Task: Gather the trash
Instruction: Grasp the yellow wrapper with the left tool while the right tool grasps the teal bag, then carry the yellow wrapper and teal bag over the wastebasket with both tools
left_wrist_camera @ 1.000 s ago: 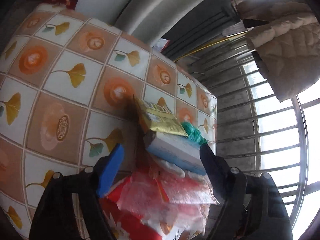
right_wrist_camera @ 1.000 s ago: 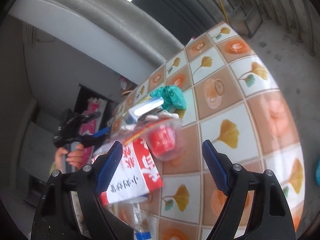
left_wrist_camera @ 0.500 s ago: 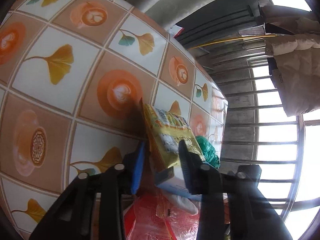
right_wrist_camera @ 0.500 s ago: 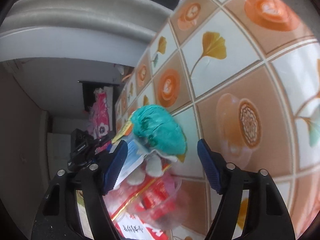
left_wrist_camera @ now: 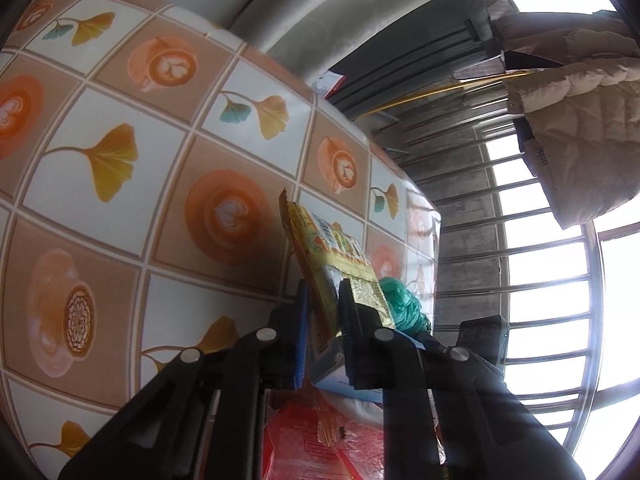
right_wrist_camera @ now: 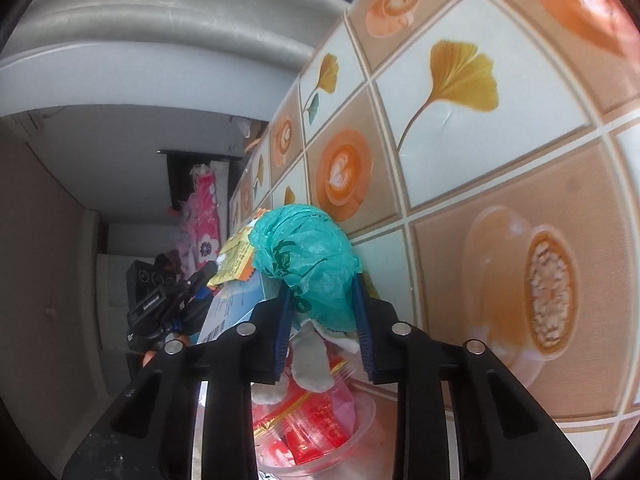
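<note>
A tablecloth [left_wrist_camera: 120, 208] printed with ginkgo leaves and coffee cups covers the table. Left gripper [left_wrist_camera: 323, 308] pinches a yellow wrapper [left_wrist_camera: 328, 252]; only this view shows barred windows [left_wrist_camera: 536, 280]. Right gripper [right_wrist_camera: 322, 304] clamps a teal bag [right_wrist_camera: 308, 252] above a plastic cup [right_wrist_camera: 320, 440].

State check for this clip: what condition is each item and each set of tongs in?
left tongs: shut on yellow snack packet
yellow snack packet: pinched, standing on edge
right tongs: shut on green plastic bag
green plastic bag: crumpled, gripped
clear plastic cup: holds red wrappers
</note>
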### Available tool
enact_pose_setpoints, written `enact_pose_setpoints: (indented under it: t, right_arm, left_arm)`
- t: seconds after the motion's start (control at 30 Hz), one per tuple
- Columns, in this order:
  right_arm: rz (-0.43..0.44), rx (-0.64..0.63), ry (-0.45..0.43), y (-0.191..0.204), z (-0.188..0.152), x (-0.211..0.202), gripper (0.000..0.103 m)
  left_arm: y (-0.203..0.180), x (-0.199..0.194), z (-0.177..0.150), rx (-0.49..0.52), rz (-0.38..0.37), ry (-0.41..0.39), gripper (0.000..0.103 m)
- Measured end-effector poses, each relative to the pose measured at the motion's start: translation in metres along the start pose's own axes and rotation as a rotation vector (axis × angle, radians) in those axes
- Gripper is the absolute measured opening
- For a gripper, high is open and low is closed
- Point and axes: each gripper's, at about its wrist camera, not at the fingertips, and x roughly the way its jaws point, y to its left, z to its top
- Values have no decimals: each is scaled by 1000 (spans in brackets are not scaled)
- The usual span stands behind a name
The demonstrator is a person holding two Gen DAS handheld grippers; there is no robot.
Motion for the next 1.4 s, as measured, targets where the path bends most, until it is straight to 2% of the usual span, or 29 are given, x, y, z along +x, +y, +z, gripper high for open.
enact_pose_setpoints:
  t: [0.3, 0.5, 0.67, 0.87, 1.07, 1.23, 1.33, 1.4]
  right_arm:
    - [79, -2, -134, -4, -2, -43, 23]
    - [122, -10, -183, -8, -14, -79, 23]
    - [138, -19, -199, -1, -30, -99, 23]
    - [185, -45, -220, 12, -65, -123, 23]
    - [223, -85, -266, 11, -126, -166, 23]
    - [242, -51, -338, -15, -187, -203, 23]
    - [204, 19, -411, -47, -222, -228, 23]
    - [161, 88, -472, -73, -248, -251, 23]
  left_arm:
    - [-17, -26, -5, 57, -102, -121, 12]
    - [-39, -68, -19, 136, -150, -216, 12]
    - [-60, -109, -47, 208, -167, -261, 12]
    - [-94, -153, -110, 345, -214, -290, 12]
    - [-128, -171, -194, 494, -297, -304, 12]
    - [-152, -150, -268, 609, -332, -283, 12]
    - [-163, -120, -306, 632, -333, -244, 12]
    - [-173, -94, -328, 660, -290, -211, 12]
